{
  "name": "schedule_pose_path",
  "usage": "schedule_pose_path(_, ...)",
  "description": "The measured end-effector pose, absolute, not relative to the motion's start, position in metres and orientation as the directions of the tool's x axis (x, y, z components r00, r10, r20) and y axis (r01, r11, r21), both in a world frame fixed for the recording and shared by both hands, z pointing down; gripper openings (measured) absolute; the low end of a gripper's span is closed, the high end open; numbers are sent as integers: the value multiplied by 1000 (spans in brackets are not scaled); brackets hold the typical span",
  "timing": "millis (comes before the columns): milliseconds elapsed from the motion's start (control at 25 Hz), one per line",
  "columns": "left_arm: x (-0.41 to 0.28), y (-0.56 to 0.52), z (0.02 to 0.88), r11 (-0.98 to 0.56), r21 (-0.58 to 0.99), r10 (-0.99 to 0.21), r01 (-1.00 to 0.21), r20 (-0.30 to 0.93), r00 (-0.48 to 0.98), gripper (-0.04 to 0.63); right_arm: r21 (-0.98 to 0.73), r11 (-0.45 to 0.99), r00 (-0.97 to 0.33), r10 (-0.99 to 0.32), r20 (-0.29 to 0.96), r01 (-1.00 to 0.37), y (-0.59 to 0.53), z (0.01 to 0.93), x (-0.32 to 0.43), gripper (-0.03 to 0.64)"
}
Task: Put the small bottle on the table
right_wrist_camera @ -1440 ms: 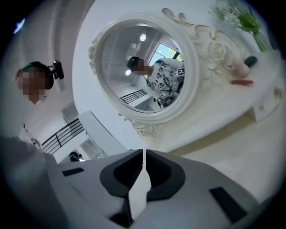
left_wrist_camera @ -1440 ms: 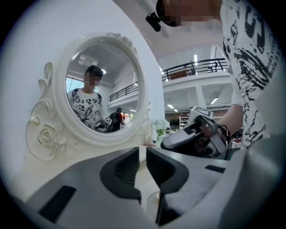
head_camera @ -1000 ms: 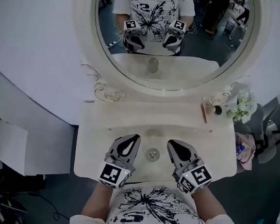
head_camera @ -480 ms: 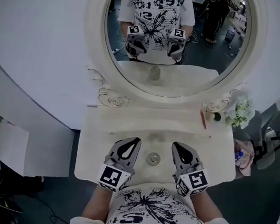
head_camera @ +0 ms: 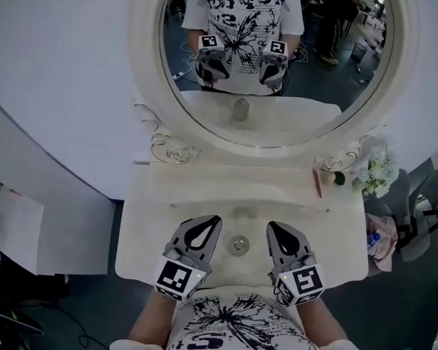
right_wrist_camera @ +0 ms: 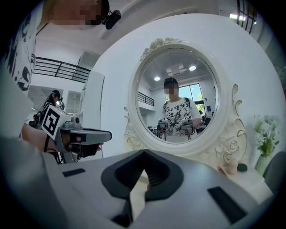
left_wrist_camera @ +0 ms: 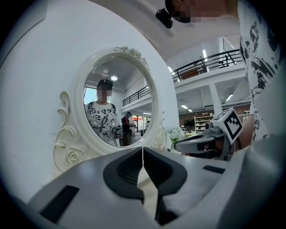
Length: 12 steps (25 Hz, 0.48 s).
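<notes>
My left gripper (head_camera: pixel 214 219) and right gripper (head_camera: pixel 269 225) hover side by side over the front of the white dressing table (head_camera: pixel 153 226). Both point toward the mirror, both are shut, and neither holds anything. A small round-topped item (head_camera: pixel 237 245) stands on the tabletop between them; I cannot tell whether it is a bottle. A small pinkish bottle (head_camera: pixel 327 174) stands at the back right by the mirror base, also in the right gripper view (right_wrist_camera: pixel 230 168). In the left gripper view the jaws (left_wrist_camera: pixel 143 150) meet; in the right gripper view they (right_wrist_camera: pixel 144 152) touch too.
An oval mirror (head_camera: pixel 319 72) in an ornate white frame rises behind the table and reflects me and both grippers. A dark round item (head_camera: pixel 341 177) and a thin reddish stick (head_camera: pixel 317 180) lie by the pinkish bottle. White flowers (head_camera: pixel 378 171) stand off the table's right corner.
The head view has shifted slightly. Both grippers stay shut over the table's front, almost where they were.
</notes>
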<state>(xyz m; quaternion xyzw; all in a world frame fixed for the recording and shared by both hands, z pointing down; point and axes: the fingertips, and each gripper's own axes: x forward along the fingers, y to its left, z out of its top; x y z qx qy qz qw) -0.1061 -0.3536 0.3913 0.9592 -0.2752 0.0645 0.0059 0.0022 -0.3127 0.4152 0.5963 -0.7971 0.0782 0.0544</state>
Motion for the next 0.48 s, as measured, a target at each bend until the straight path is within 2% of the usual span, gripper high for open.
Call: schedule_pose_path(480, -110, -350, 394, -840, -19, -540, -543, 128, 832, 26, -83, 275, -285, -943, 171, -958, -310, 416, 1, 18)
